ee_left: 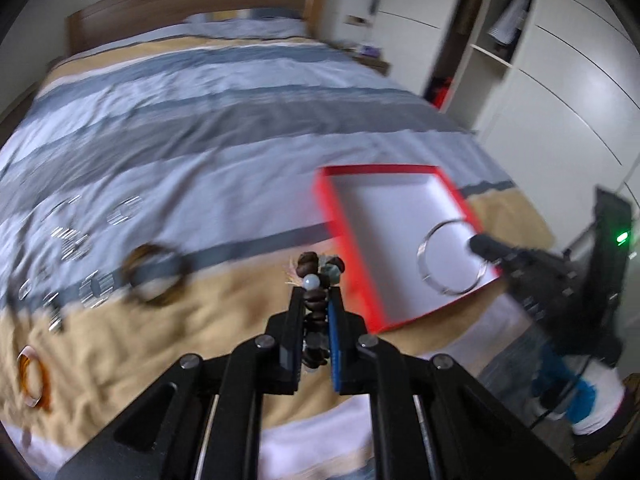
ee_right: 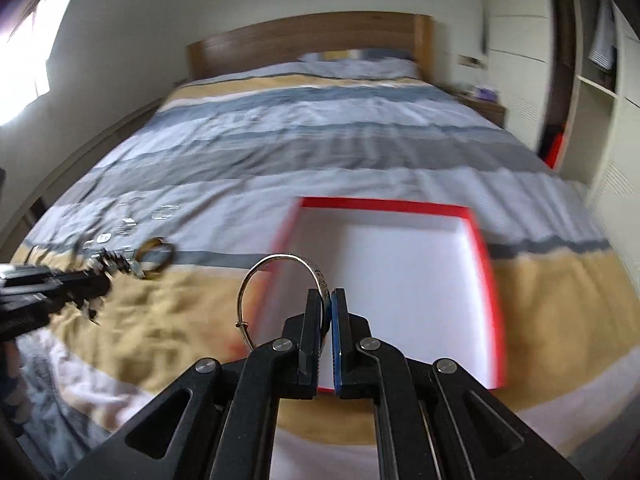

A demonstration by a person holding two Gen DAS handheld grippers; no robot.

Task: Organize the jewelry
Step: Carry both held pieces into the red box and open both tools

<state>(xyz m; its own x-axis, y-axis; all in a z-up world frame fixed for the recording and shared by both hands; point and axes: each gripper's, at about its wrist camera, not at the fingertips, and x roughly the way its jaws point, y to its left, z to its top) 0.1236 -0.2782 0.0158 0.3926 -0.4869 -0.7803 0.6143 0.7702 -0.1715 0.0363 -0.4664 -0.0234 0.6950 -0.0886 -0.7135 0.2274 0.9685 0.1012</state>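
A red box with a white inside (ee_left: 384,216) (ee_right: 400,280) lies open on the bed. My left gripper (ee_left: 318,292) is shut on a brown bead bracelet (ee_left: 314,304) with one white bead, just left of the box. My right gripper (ee_right: 327,294) is shut on a silver bangle (ee_right: 280,258) and holds it over the box's near left edge. In the left wrist view the bangle (ee_left: 452,256) hangs over the box's near right corner at the right gripper's tip (ee_left: 480,245).
On the striped duvet left of the box lie a dark brown bangle (ee_left: 154,274) (ee_right: 154,258), an amber bangle (ee_left: 34,376) and several small silver pieces (ee_left: 76,240) (ee_right: 128,228). A white wardrobe (ee_left: 560,80) stands to the right.
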